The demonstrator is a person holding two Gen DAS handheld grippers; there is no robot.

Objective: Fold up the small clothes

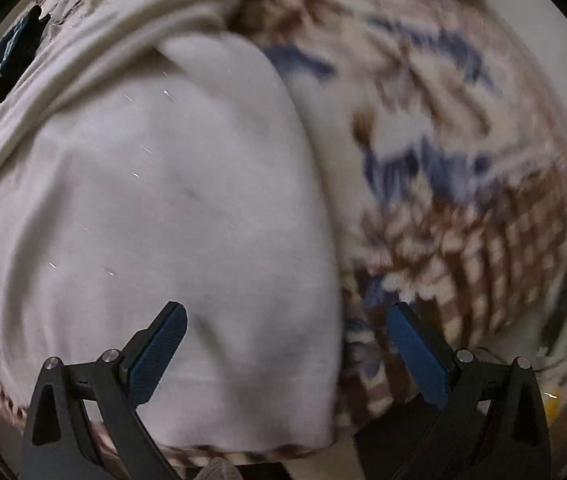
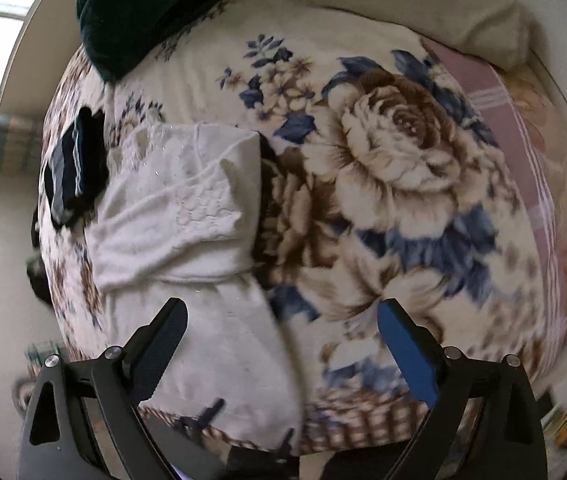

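Left gripper (image 1: 285, 320): jaws apart, holding nothing, poised low over the white garment (image 1: 155, 208). Right gripper (image 2: 281, 318): jaws likewise apart and empty, straddling the garment's right edge.

Garment lay on the bed, on a floral blanket (image 2: 395, 168), near the bed's left side. Upper part already doubled over the lower, with a fold line across the middle. Dark cloth (image 2: 71, 172) sat just beside its far left corner; dark green fabric (image 2: 143, 8) lay farther back, apart from it.

Step in hand, judged: making the next fold of the white garment. Left view blurred, so fine creases there could not be read.

To do it well:
- Set left jaws on the near left edge and right jaws on the near right edge, level with each other.
- Pinch all layers, never the blanket pile beneath.
- Lift low, carry both edges together, lay down square on the existing fold.
- Keep clear of the dark cloth at the corner.
- Release only once the edges align.
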